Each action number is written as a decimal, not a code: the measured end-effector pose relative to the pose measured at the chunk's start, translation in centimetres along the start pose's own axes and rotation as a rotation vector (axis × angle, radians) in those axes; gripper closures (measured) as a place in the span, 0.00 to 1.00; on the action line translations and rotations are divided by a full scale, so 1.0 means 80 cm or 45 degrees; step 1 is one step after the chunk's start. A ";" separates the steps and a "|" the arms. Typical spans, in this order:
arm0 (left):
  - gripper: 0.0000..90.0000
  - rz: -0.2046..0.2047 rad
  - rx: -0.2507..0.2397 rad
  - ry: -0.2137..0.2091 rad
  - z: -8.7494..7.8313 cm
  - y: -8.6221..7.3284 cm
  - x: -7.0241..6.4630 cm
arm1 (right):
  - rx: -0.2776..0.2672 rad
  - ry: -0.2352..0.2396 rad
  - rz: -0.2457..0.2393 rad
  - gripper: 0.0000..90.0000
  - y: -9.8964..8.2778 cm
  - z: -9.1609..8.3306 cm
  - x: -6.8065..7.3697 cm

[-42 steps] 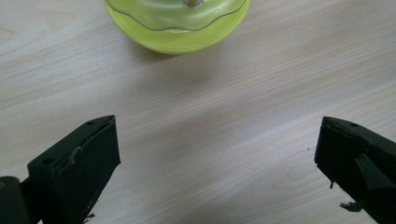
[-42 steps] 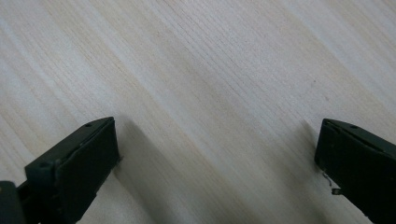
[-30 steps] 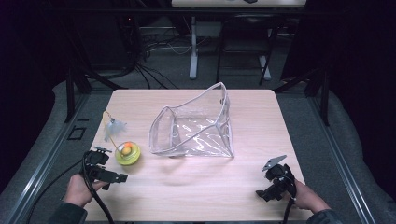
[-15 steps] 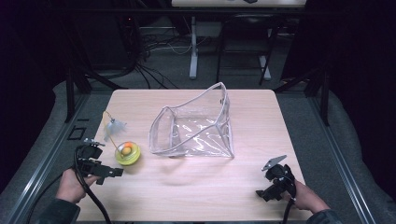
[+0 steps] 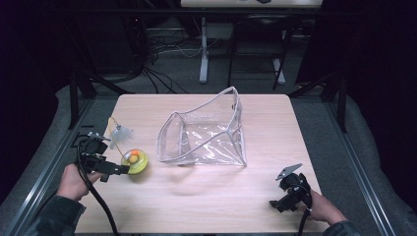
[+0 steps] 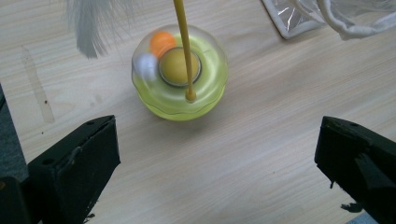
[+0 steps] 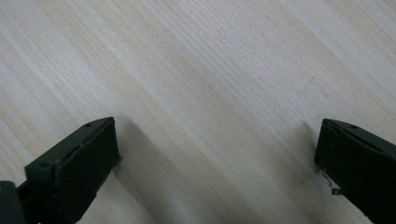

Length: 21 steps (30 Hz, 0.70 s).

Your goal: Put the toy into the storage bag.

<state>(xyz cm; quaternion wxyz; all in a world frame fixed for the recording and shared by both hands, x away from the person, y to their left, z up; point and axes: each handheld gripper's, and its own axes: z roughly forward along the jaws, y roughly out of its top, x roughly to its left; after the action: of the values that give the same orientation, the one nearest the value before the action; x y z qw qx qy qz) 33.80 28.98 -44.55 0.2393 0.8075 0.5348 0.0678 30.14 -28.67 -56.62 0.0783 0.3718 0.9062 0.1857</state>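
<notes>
Pale wood formed the table [image 5: 206,196], on which everything was laid. Largest upon it was a clear plastic bag [image 5: 204,135] with a whitish trim, seen near the middle of the top with its mouth propped up and facing away from the person. Well to the left of the bag, near the table's left edge, a small yellow-green toy [image 5: 135,160] was set; in the left gripper view it was shown as a round domed toy [image 6: 180,79] with an orange ball [image 6: 162,43] and a white ball [image 6: 147,65] held inside its clear ring. A thin yellow stalk [image 6: 183,46] was seen rising from the toy's side, and a white feather [image 5: 120,133] was carried at its top.

The left gripper [image 5: 115,168] was held by a hand [image 5: 73,181] just beside the toy, on its left, with the jaws spread wide and nothing between them; the toy was not touched. The right gripper [image 5: 290,189] was held near the table's front right corner, well apart from the bag and the toy. In the right gripper view its jaws were likewise spread wide, with bare wood between them.
</notes>
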 end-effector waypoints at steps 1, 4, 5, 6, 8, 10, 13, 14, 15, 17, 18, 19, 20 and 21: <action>0.00 -0.002 -0.002 -0.005 0.000 0.002 0.001 | 0.002 0.001 -0.001 0.00 0.000 0.000 0.000; 0.00 -0.004 -0.010 -0.013 -0.004 0.008 0.004 | -0.001 0.003 -0.002 0.00 0.000 0.000 0.000; 0.00 -0.007 -0.016 -0.017 -0.006 0.011 0.004 | -0.001 0.003 -0.002 0.00 0.000 0.000 0.000; 0.00 -0.008 -0.023 -0.013 -0.007 0.013 0.005 | -0.002 0.003 -0.002 0.00 0.000 0.000 0.000; 0.00 -0.006 -0.028 -0.020 -0.012 0.017 0.006 | -0.003 0.008 -0.001 0.00 0.000 0.000 0.000; 0.00 -0.002 -0.033 -0.023 -0.017 0.022 0.006 | 0.004 0.005 -0.005 0.00 0.000 0.000 0.000; 0.00 0.003 -0.044 -0.034 -0.026 0.030 0.006 | 0.001 0.006 -0.008 0.00 0.000 0.000 0.000; 0.00 0.011 -0.045 -0.033 -0.029 0.033 0.007 | 0.001 0.006 -0.006 0.00 0.000 0.000 0.000; 0.00 0.011 -0.052 -0.031 -0.031 0.036 0.007 | 0.000 0.006 -0.006 0.00 0.000 0.000 0.000; 0.00 0.007 -0.063 -0.020 -0.033 0.042 0.010 | 0.001 0.006 -0.007 0.00 0.000 0.000 0.000; 0.00 -0.001 -0.060 -0.019 -0.034 0.044 0.011 | 0.005 0.006 -0.007 0.00 0.000 0.000 0.000; 0.00 -0.004 -0.060 -0.017 -0.033 0.047 0.012 | 0.004 0.007 -0.006 0.00 0.000 0.000 0.000; 0.00 -0.004 -0.059 -0.012 -0.032 0.049 0.013 | 0.009 0.005 -0.008 0.00 0.000 -0.001 0.000; 0.00 -0.003 -0.056 -0.013 -0.032 0.051 0.014 | 0.008 0.005 -0.007 0.00 0.000 -0.001 0.000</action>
<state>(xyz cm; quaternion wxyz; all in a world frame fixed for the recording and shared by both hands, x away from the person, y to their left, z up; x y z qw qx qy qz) 36.69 29.53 -40.59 0.2600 0.8017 0.5329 0.0751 30.11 -28.66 -56.56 0.0760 0.3691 0.9080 0.1832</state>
